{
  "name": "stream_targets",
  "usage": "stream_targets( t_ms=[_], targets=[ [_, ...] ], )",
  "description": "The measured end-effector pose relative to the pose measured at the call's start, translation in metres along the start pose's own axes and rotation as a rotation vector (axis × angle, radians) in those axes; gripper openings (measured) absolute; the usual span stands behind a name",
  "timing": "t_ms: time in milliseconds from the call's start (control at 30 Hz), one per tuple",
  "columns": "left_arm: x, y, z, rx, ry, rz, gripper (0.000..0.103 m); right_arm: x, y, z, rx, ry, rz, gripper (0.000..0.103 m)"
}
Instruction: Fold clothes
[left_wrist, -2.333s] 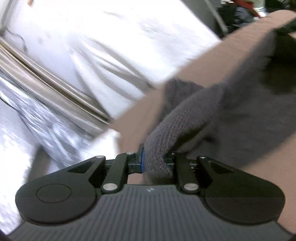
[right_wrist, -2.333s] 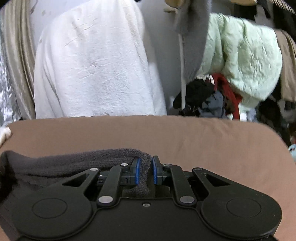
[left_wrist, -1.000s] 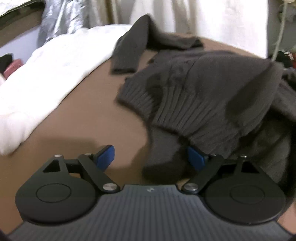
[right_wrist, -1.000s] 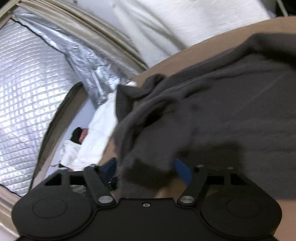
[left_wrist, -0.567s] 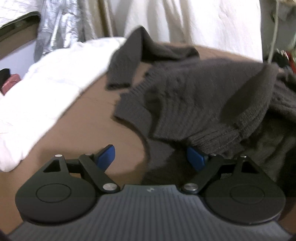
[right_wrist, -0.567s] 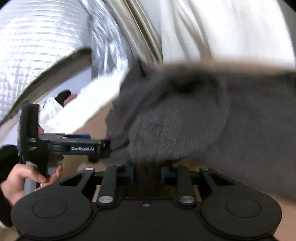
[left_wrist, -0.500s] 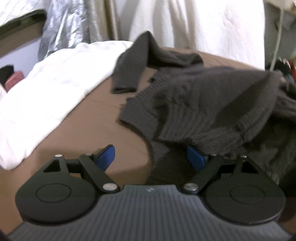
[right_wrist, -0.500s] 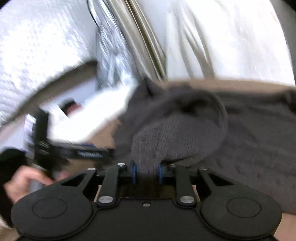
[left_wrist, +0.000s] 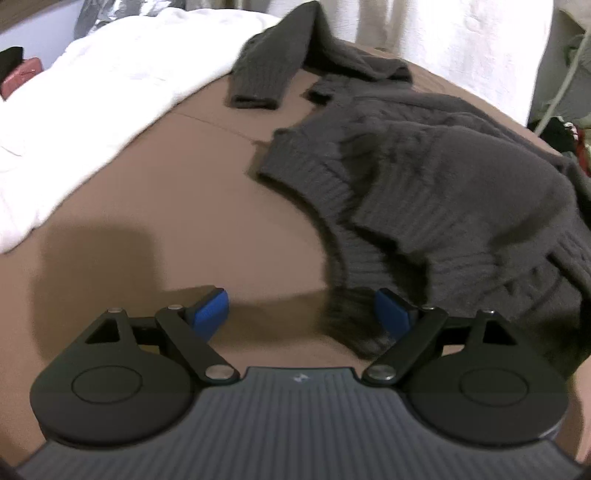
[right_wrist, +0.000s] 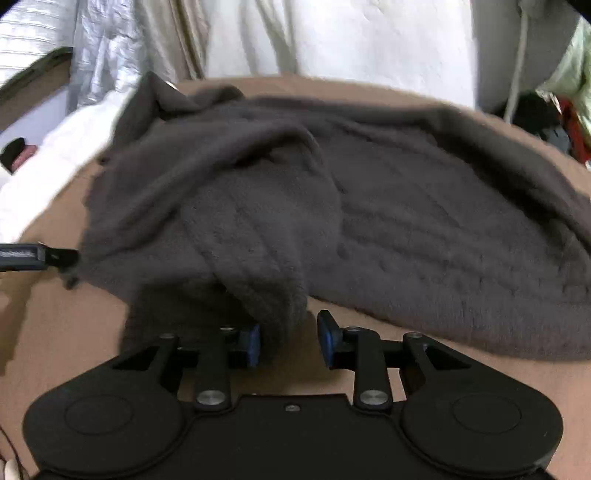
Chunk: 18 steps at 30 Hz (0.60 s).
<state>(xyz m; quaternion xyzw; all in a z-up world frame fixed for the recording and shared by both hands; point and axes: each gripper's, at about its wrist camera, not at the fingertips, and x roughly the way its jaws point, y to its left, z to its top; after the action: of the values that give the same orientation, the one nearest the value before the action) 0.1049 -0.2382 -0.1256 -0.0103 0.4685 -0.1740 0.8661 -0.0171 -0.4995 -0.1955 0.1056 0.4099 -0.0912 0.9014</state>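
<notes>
A dark grey knit sweater (left_wrist: 443, 177) lies crumpled on the brown bed sheet (left_wrist: 166, 192), one sleeve (left_wrist: 266, 77) flung out toward the white duvet. My left gripper (left_wrist: 301, 314) is open wide just above the sheet; the ribbed hem reaches its right pad and nothing is gripped. In the right wrist view a rolled fold of the sweater (right_wrist: 258, 258) hangs down between the jaws of my right gripper (right_wrist: 290, 339). Those jaws are opening: the fold rests against the left pad and a gap shows at the right pad. The left gripper's tip (right_wrist: 37, 256) shows at the sweater's left edge.
A white duvet (left_wrist: 92, 96) covers the bed's left side. White cloth (right_wrist: 332, 37) hangs behind the bed, with silver foil sheeting (right_wrist: 103, 48) to its left. A heap of mixed clothes (right_wrist: 561, 122) sits at the far right. Bare brown sheet (right_wrist: 74, 332) lies in front of the sweater.
The right gripper went from wide open over the sweater to shut on a fold, and now its jaws have parted again. Its view has swung round to face the bed squarely. The left gripper stays open.
</notes>
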Motion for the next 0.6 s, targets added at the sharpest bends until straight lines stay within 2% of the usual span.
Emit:
stream_targets(
  t_ms=[133,167,233,267,300,333,400,433,500,533,567,600],
  targets=[
    [0.008,-0.003,-0.003,-0.042,0.042,-0.096,0.09,-0.034,0.018,0.007,-0.185,-0.149,0.153,0.039],
    [0.011,-0.006,-0.002,-0.035,0.044,-0.098,0.091,-0.042,0.023,0.007,-0.234,-0.196,0.169,0.043],
    [0.015,-0.011,0.001,-0.005,0.026,-0.089,0.09,-0.051,0.033,0.009,-0.335,-0.288,0.165,0.059],
    [0.017,-0.013,0.002,0.011,0.014,-0.085,0.086,-0.049,0.04,0.012,-0.398,-0.315,0.131,0.069],
    [0.018,-0.017,0.003,0.034,0.001,-0.079,0.072,-0.043,0.048,0.018,-0.465,-0.323,0.089,0.072],
    [0.019,-0.021,0.003,0.069,-0.014,-0.071,0.064,-0.03,0.055,0.022,-0.546,-0.32,0.032,0.073],
    [0.021,-0.029,0.003,0.136,-0.044,-0.058,0.04,-0.001,0.067,0.037,-0.656,-0.28,-0.108,0.073],
    [0.02,-0.032,0.003,0.158,-0.057,-0.059,0.036,0.015,0.071,0.046,-0.674,-0.256,-0.162,0.073],
    [0.017,-0.034,0.003,0.177,-0.077,-0.059,0.023,0.043,0.074,0.064,-0.685,-0.211,-0.179,0.073],
    [0.015,-0.034,0.004,0.183,-0.086,-0.057,0.02,0.057,0.077,0.073,-0.702,-0.197,-0.172,0.074],
    [0.013,-0.033,0.005,0.184,-0.096,-0.05,0.014,0.069,0.08,0.08,-0.726,-0.197,-0.185,0.077],
    [0.011,-0.032,0.007,0.186,-0.107,-0.036,0.009,0.078,0.085,0.085,-0.753,-0.203,-0.213,0.076]
  ],
)
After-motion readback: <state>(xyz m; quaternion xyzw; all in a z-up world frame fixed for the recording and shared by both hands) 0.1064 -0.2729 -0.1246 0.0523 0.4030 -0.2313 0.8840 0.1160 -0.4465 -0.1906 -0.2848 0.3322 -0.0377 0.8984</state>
